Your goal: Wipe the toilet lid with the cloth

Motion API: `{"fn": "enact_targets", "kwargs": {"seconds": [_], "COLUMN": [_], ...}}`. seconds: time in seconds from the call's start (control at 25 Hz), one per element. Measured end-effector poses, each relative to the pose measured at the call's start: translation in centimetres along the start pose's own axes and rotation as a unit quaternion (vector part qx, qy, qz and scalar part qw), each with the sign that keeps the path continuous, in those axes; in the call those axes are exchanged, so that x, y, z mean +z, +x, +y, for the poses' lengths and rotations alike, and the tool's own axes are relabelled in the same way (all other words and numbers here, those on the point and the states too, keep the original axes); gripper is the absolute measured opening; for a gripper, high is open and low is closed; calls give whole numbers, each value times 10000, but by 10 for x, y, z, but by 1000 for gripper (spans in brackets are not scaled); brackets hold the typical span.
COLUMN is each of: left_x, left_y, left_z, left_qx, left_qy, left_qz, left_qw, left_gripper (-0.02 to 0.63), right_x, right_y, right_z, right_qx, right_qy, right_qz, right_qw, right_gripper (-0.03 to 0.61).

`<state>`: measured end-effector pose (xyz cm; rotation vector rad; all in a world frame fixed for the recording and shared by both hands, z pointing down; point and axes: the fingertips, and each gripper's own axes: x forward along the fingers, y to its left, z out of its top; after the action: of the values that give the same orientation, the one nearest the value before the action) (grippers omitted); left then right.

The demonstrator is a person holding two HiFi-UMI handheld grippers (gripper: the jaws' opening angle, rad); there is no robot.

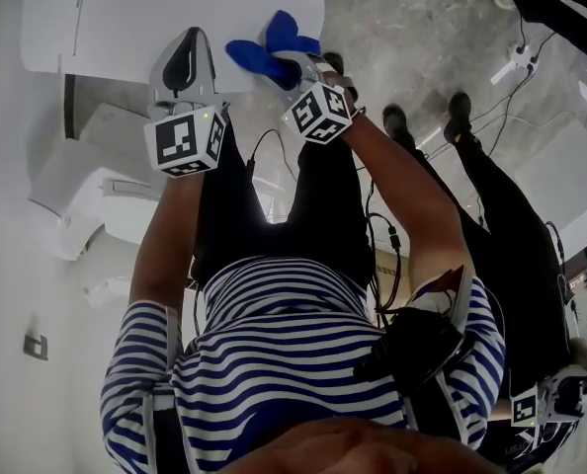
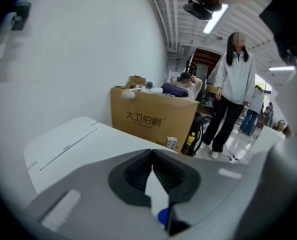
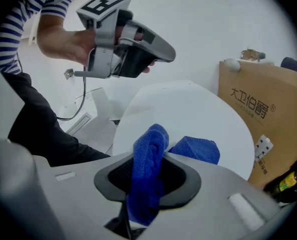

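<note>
The white toilet lid (image 1: pixel 125 18) lies closed and fills the top left of the head view. My right gripper (image 1: pixel 308 67) is shut on a blue cloth (image 1: pixel 269 52), whose loose end rests on the lid's near edge. In the right gripper view the blue cloth (image 3: pixel 148 169) bunches between the jaws and spills onto the toilet lid (image 3: pixel 188 114). My left gripper (image 1: pixel 190 38) hovers over the lid beside the cloth, jaws shut and empty. The left gripper (image 3: pixel 163 54) also appears in the right gripper view, held up by a hand. The left gripper view looks across the toilet lid (image 2: pixel 68 144).
A brown cardboard box (image 2: pixel 153 119) stands beyond the toilet, with a yellow bottle (image 2: pixel 191 141) beside it. A person in a grey top (image 2: pixel 233 84) stands behind. Another person's dark legs (image 1: pixel 491 196) and cables (image 1: pixel 521 57) are on the floor at right. The white wall is close on the left.
</note>
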<state>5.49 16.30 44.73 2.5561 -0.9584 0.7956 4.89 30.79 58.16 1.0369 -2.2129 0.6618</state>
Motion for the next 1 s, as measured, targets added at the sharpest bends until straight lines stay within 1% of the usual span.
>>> {"fn": "enact_targets", "kwargs": {"seconds": [0.28, 0.44, 0.6, 0.8, 0.88, 1.0], "left_x": [-5, -9, -12, -1, 10, 40], "left_y": [-5, -11, -16, -29, -39, -53], "left_z": [16, 26, 36, 45, 53, 63], "left_qx": [136, 217, 291, 318, 336, 367], "left_qy": [-81, -147, -231, -271, -270, -263], "left_qz": [4, -7, -21, -97, -155, -289], "left_qw": [9999, 9997, 9993, 9991, 9990, 9986], "left_gripper": [3, 3, 2, 3, 3, 2], "right_x": [7, 14, 17, 25, 40, 75], "right_y": [20, 30, 35, 31, 28, 15], "right_z": [57, 75, 83, 80, 76, 55], "right_qx": [585, 780, 900, 843, 748, 459], "right_qy": [-147, -194, -313, -242, -199, -96], "right_qz": [53, 54, 114, 188, 184, 86], "right_qw": [9982, 9967, 9954, 9960, 9968, 9989], "right_gripper": [110, 110, 110, 110, 109, 110]}}
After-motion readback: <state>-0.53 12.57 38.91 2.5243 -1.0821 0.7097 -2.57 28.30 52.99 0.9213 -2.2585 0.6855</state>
